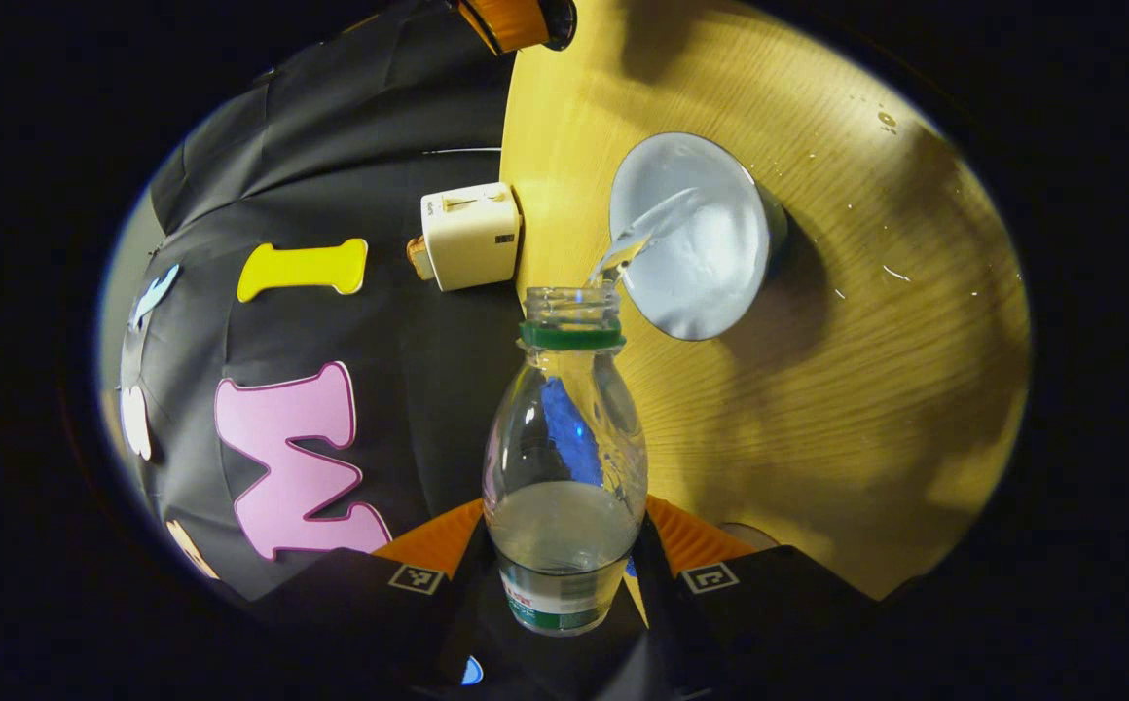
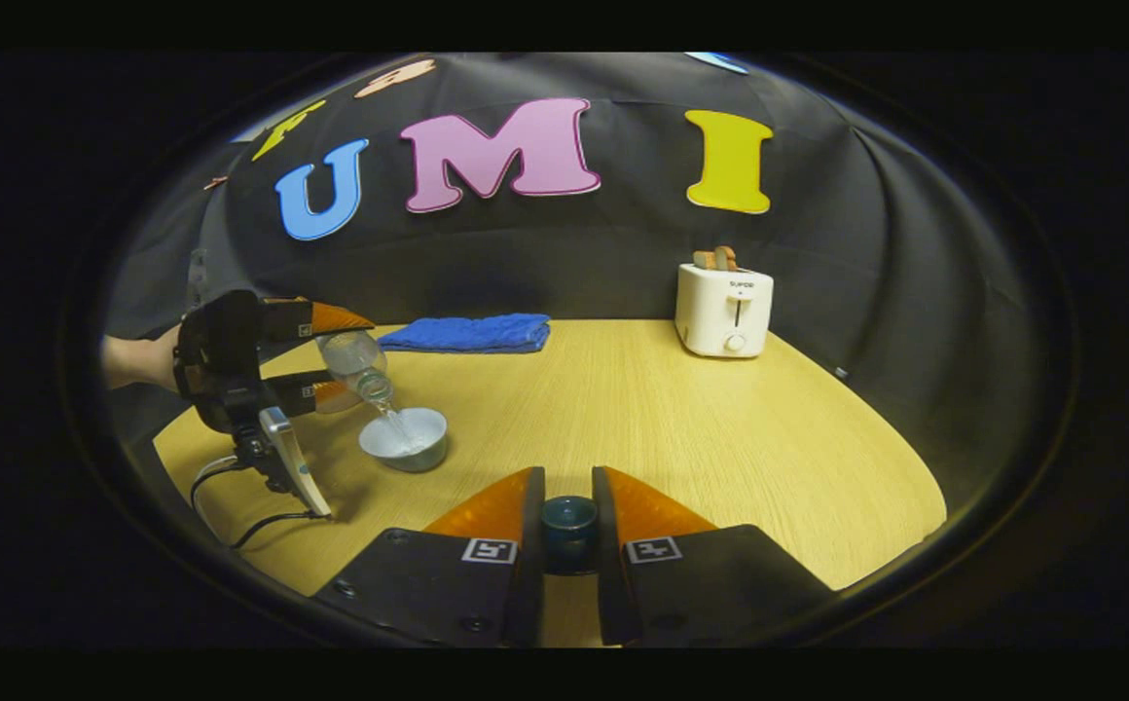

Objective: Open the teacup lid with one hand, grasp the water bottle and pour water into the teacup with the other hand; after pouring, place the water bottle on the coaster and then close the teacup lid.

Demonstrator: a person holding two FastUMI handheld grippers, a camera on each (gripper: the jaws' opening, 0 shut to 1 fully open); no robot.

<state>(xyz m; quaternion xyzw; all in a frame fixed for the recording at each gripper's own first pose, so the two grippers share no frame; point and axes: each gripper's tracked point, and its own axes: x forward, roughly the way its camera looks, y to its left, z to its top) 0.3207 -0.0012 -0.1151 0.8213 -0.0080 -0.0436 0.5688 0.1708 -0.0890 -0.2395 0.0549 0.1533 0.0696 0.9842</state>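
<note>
The left tongs squeeze the tipped bottle pouring into the cup on the counter, the right tongs pinch the lid, and too much tipping might spill water.

Left gripper view looks steeply down, close over the teacup; right gripper view sees it across the table.

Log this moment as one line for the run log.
phase: pouring | left gripper: shut on water bottle, tilted, water streaming into teacup | right gripper: shut on teacup lid, held aside
</note>
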